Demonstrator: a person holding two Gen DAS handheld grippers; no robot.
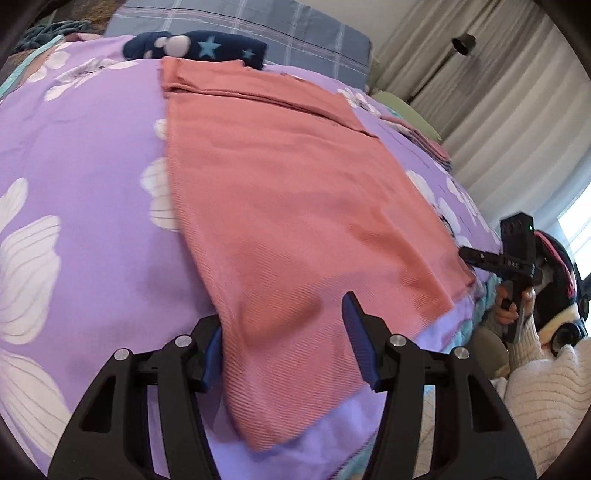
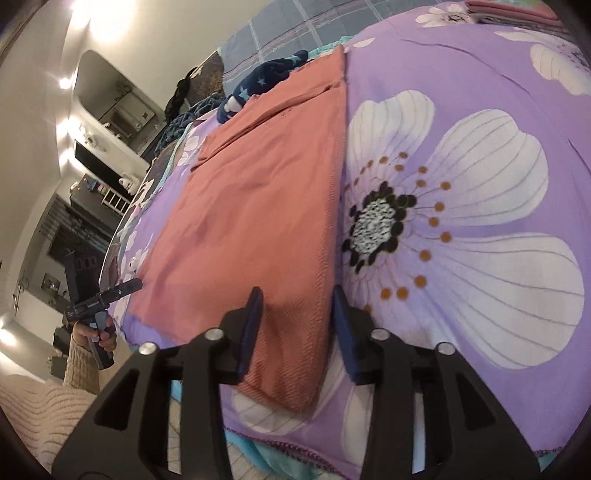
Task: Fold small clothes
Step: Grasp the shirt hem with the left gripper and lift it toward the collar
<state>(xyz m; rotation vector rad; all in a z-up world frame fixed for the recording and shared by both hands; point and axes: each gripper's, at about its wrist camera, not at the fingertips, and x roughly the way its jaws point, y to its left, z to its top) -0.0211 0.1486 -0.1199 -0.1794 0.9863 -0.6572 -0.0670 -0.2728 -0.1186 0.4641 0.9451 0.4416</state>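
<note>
Pink garment (image 1: 280, 192) lies spread flat on the bed, over a purple bedspread (image 1: 81, 177) with big white flowers; it runs from bottom centre to upper centre of both views. Far end shows folded-in parts.

Left gripper (image 1: 284, 343), bottom centre of the left wrist view: jaws apart, straddling the garment's near left corner. Left blue pad (image 1: 212, 354) sits at the cloth's edge, the other stands clear above the fabric. Not pinching; released.

Right gripper (image 2: 297, 332), bottom centre of the right wrist view: jaws apart around the garment's near right corner, cloth edge between them, pads not pressed on it. Released.

Each gripper appears in the other's view at the frame side, held by a hand (image 2: 94, 334) in a cream knit sleeve.

Dark blue starred cloth (image 1: 207, 46) bunched just past the garment's far end, upper centre. Grey plaid pillow (image 1: 295, 33) behind it. Folded pink stack (image 2: 509, 11) at upper right in the right wrist view.
</note>
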